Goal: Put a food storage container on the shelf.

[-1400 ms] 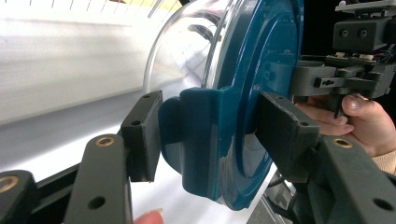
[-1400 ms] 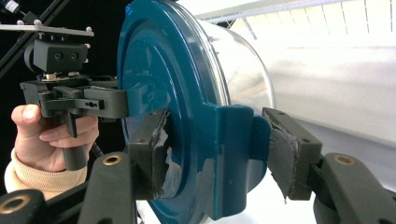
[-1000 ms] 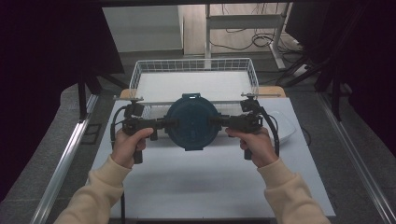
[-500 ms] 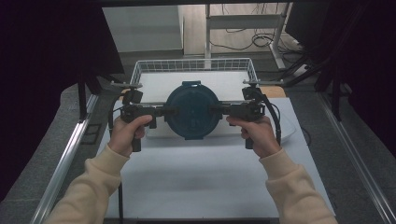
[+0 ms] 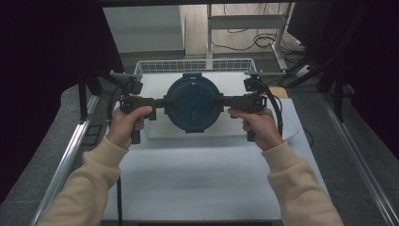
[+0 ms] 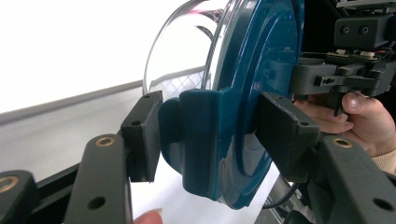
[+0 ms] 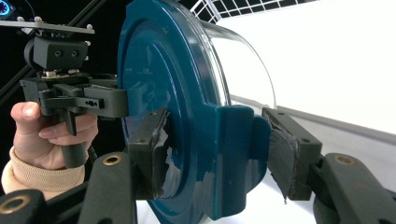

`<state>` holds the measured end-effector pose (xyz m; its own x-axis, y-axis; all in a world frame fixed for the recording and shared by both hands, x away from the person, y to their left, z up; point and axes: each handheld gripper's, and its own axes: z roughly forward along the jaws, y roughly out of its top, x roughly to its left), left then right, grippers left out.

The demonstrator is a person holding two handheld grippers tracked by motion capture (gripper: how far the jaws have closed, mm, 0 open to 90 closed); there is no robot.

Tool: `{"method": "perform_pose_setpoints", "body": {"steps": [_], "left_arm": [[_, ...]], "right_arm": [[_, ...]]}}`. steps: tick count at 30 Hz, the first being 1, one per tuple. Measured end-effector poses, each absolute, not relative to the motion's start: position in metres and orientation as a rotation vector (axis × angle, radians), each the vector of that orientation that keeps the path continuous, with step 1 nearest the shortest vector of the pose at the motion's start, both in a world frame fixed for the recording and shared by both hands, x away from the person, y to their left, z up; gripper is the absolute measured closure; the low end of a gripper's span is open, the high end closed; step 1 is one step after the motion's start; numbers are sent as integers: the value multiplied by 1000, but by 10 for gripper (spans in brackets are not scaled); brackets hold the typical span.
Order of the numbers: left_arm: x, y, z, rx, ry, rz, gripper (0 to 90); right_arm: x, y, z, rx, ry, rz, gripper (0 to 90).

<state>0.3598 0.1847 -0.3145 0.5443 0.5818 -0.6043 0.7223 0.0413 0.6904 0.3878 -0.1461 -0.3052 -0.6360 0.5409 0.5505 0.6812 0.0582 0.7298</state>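
At the bottom of the high view two cream sleeves (image 5: 89,188) run up to the hands, and each hand grips a handle at mid-frame. The left gripper (image 5: 157,102) and the right gripper (image 5: 221,100) point inward at each other, and each one's jaws are clamped on a side tab of the round blue-lidded container (image 5: 193,107), which hangs between them above the white table (image 5: 197,188) at the centre of the frame. In the left gripper view the pads (image 6: 144,135) press both faces of the lid's blue tab (image 6: 201,135), with the clear bowl (image 6: 177,51) bulging to the upper left; in the right gripper view the worn pads (image 7: 152,149) pinch the opposite tab (image 7: 233,158) the same way. Beyond the container, toward the top of the high view, sits a white wire basket (image 5: 188,66), which looks like the likely destination. To carry this well, both hands should probably travel together at one height and keep their spacing, since spreading apart could slip a tab free, and tilting might shift whatever is inside. Clear the basket's near rim before lowering, and release both sides only once it rests.
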Motion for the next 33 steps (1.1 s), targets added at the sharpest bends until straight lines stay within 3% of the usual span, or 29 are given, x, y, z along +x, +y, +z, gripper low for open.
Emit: {"method": "perform_pose_setpoints", "body": {"steps": [33], "left_arm": [[422,186,-290,1639,1124,-197,428]], "right_arm": [[443,-147,-276,-1297,-2184,-1614,438]]}}
